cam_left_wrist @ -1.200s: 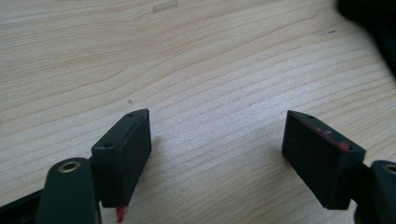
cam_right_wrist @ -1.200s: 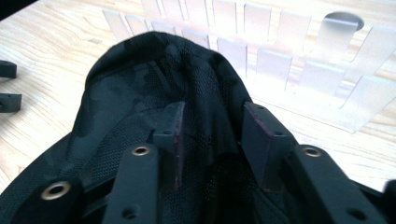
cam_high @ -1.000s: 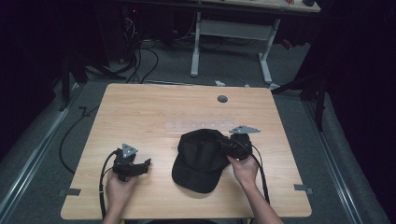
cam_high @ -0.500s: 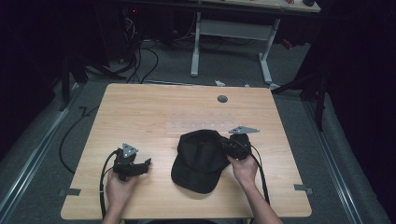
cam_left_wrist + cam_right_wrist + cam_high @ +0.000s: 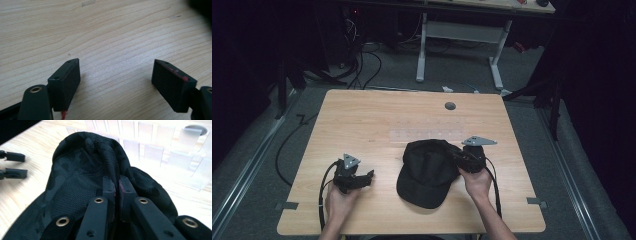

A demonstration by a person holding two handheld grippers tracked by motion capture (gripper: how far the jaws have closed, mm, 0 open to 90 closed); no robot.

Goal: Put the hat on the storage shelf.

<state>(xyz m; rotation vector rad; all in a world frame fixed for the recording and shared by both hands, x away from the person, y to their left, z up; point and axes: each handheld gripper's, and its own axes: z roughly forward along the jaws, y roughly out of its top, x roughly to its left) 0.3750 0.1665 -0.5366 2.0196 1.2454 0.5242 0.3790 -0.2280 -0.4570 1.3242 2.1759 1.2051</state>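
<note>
A black cap (image 5: 428,172) lies on the wooden table (image 5: 412,112), brim toward the front edge. My right gripper (image 5: 460,156) presses against the cap's right side. In the right gripper view its jaws are shut on a pinched fold of the cap's fabric (image 5: 110,165), with the right gripper (image 5: 116,185) midway up the crown. My left gripper (image 5: 368,177) rests low at the front left, apart from the cap. Its jaws stand wide open over bare wood, and the left gripper (image 5: 116,82) holds nothing.
A round grey grommet (image 5: 450,106) sits near the table's far edge. Strips of clear tape (image 5: 427,135) lie across the middle of the table behind the cap. Cables (image 5: 324,192) trail from each gripper toward the front edge. A white desk frame (image 5: 459,35) stands beyond the table.
</note>
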